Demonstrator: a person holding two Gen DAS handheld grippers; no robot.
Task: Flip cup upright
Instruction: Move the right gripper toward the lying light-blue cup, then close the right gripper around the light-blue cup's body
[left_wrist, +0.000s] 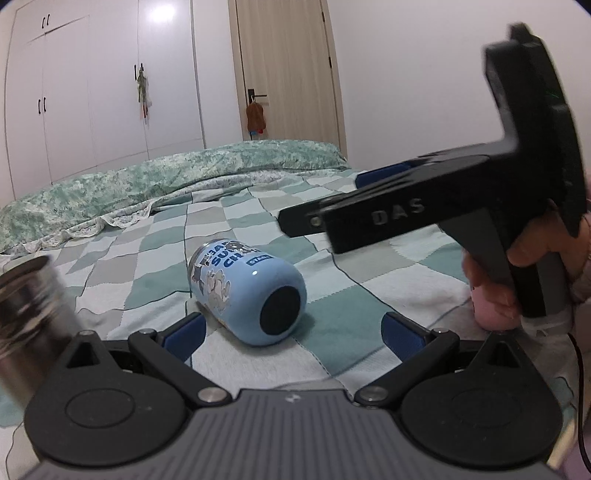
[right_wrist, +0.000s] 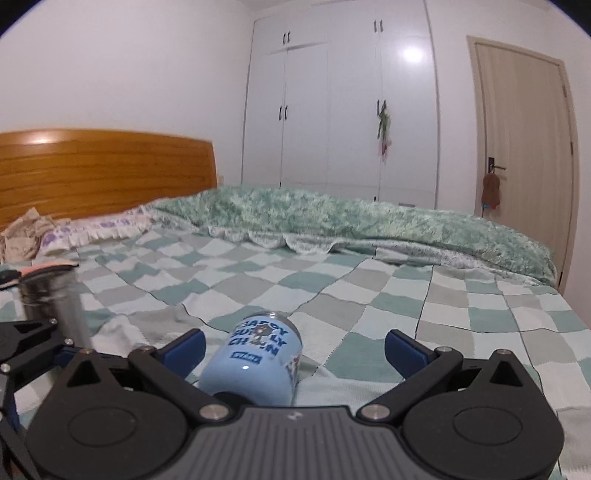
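A light blue cup (left_wrist: 243, 291) with cartoon prints lies on its side on the checkered bedspread, its dark base toward me. My left gripper (left_wrist: 293, 330) is open, its blue pads on either side of the cup's base end, not touching. In the right wrist view the same cup (right_wrist: 255, 363) lies between the open pads of my right gripper (right_wrist: 295, 350), close to the left pad. The right gripper's black body (left_wrist: 424, 218), held by a hand, shows at right in the left wrist view.
A steel cylinder cup (left_wrist: 29, 317) stands at the left, also in the right wrist view (right_wrist: 51, 306). A rumpled green quilt (right_wrist: 369, 221) lies across the far bed. A wooden headboard (right_wrist: 103, 170), wardrobe and door stand behind.
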